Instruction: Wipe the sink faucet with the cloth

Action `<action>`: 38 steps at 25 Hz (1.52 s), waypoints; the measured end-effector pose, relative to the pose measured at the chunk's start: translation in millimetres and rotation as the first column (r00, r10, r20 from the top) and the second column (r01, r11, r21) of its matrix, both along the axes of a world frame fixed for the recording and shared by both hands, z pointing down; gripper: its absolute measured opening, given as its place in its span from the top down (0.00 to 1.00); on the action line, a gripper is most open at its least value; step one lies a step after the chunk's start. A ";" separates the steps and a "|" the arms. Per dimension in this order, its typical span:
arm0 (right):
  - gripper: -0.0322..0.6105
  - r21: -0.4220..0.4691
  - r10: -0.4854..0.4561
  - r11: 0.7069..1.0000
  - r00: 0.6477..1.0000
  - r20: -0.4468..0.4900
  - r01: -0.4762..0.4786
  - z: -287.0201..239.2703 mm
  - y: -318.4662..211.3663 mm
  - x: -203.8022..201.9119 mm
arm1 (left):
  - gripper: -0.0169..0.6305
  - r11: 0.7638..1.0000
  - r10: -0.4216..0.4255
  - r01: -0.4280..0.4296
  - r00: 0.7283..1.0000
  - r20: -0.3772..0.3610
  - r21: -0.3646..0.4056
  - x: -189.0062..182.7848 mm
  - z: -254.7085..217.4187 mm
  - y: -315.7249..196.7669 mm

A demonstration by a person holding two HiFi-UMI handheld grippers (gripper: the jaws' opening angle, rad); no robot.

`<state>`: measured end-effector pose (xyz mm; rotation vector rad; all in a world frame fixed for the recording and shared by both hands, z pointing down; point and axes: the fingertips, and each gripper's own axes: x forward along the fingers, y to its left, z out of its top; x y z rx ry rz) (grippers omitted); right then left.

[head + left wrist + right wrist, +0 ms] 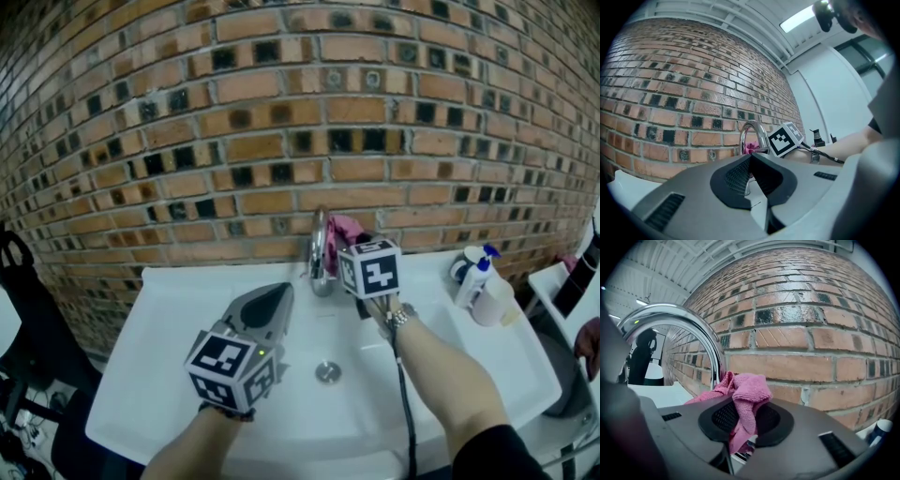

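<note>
A chrome arched faucet (319,251) stands at the back of the white sink (187,309), against the brick wall. My right gripper (354,246) is just right of the faucet, shut on a pink cloth (343,231). In the right gripper view the cloth (747,397) is pinched between the jaws and bunches up beside the faucet's arch (689,326). My left gripper (272,302) hovers over the basin in front of the faucet, jaws shut and empty. In the left gripper view the faucet (753,133) and the cloth (751,148) show beyond its tips (751,174).
A drain (328,372) sits in the middle of the basin. A white spray bottle with a blue top (475,278) and a pale container (494,302) stand on the sink's right ledge. A black chair (28,309) stands left of the sink.
</note>
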<state>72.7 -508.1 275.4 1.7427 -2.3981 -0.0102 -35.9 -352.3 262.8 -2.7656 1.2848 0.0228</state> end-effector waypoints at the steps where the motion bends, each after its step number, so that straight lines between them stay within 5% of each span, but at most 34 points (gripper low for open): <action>1: 0.83 -0.008 -0.002 1.000 1.000 -0.003 0.002 3.6 0.5 -0.2 | 0.97 1.000 0.001 -0.001 1.000 0.000 -0.001 0.2 0.4 0.3; 38: 0.83 -0.027 -0.011 1.000 0.998 -0.064 0.009 51.5 42.5 -6.2 | 0.97 1.000 0.001 -0.001 1.000 0.008 -0.012 4.9 7.6 2.5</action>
